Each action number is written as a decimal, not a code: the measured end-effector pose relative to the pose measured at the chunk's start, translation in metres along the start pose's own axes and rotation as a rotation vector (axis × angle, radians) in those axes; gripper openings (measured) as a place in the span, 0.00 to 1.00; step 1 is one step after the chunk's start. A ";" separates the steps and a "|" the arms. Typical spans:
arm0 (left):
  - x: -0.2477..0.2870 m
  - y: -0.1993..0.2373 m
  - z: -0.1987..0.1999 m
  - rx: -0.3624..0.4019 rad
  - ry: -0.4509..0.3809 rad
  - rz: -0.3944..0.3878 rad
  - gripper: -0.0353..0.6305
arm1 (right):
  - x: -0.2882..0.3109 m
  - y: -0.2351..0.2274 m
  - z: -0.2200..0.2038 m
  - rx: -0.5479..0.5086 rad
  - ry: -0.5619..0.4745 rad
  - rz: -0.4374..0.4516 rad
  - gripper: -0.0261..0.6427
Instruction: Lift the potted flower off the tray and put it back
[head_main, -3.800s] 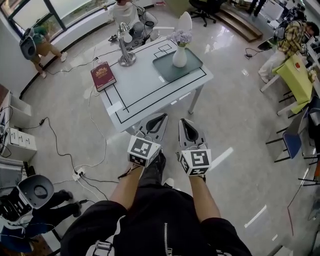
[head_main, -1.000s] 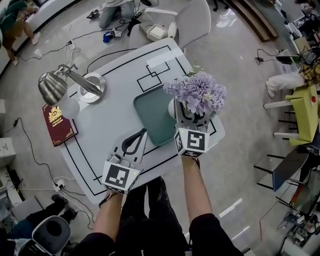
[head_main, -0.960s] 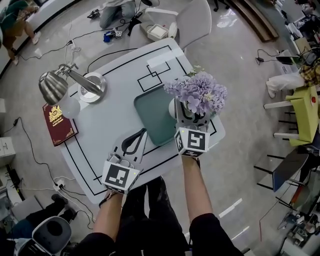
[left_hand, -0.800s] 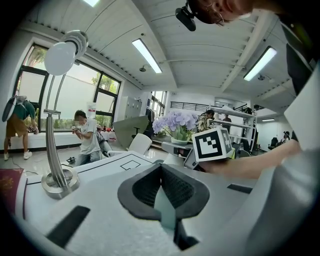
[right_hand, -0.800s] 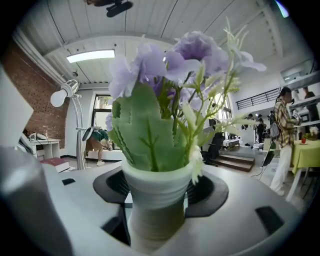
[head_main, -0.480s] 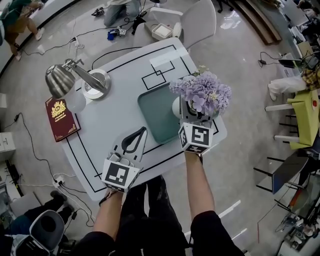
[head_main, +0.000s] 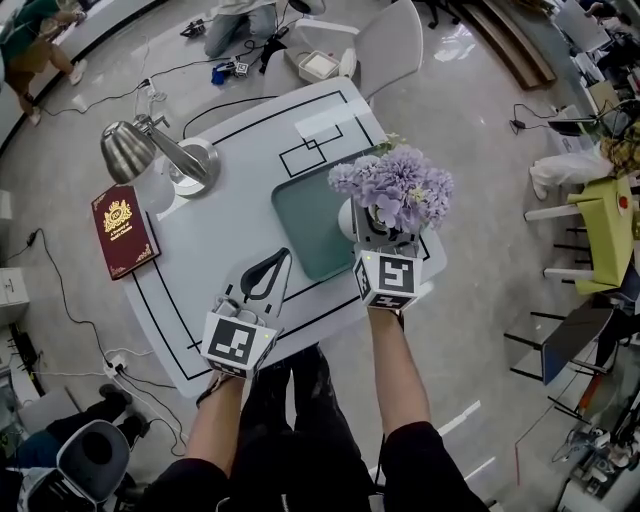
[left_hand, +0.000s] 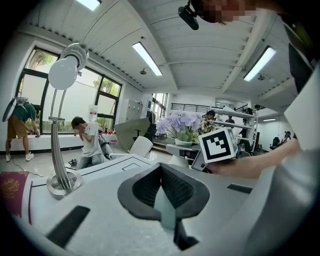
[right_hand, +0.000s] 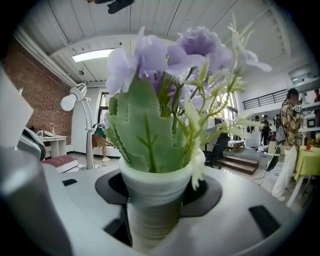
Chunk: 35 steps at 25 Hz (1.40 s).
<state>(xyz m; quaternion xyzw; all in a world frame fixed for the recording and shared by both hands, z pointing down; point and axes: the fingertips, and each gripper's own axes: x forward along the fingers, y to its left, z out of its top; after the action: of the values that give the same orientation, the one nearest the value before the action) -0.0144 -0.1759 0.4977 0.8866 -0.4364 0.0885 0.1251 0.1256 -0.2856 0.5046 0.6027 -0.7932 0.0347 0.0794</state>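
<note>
Right tongs (head_main: 383, 224) now gripping potted flower (head_main: 395, 190), earlier untouched on tray (head_main: 300, 215)

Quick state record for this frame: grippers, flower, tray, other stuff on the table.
right gripper: closed on the white vase neck of the potted flower
left gripper: shut, empty, over the near side of the table
potted flower: upright, at the right edge of the tray; contact with tray unclear
tray: green, otherwise bare
also on table: lamp, red book, both at left
</note>
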 end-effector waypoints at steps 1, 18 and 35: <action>-0.001 -0.002 0.002 -0.007 -0.001 -0.001 0.06 | -0.004 0.001 0.004 0.001 -0.004 0.002 0.40; -0.028 -0.040 0.059 0.056 -0.082 -0.043 0.06 | -0.107 0.032 0.098 0.040 -0.066 0.036 0.40; -0.053 -0.066 0.087 0.114 -0.112 -0.075 0.06 | -0.171 0.064 0.110 0.042 -0.066 0.037 0.40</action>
<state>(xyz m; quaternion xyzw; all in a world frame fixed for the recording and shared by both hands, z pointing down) 0.0107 -0.1230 0.3912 0.9116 -0.4034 0.0589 0.0532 0.0993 -0.1224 0.3702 0.5905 -0.8054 0.0329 0.0402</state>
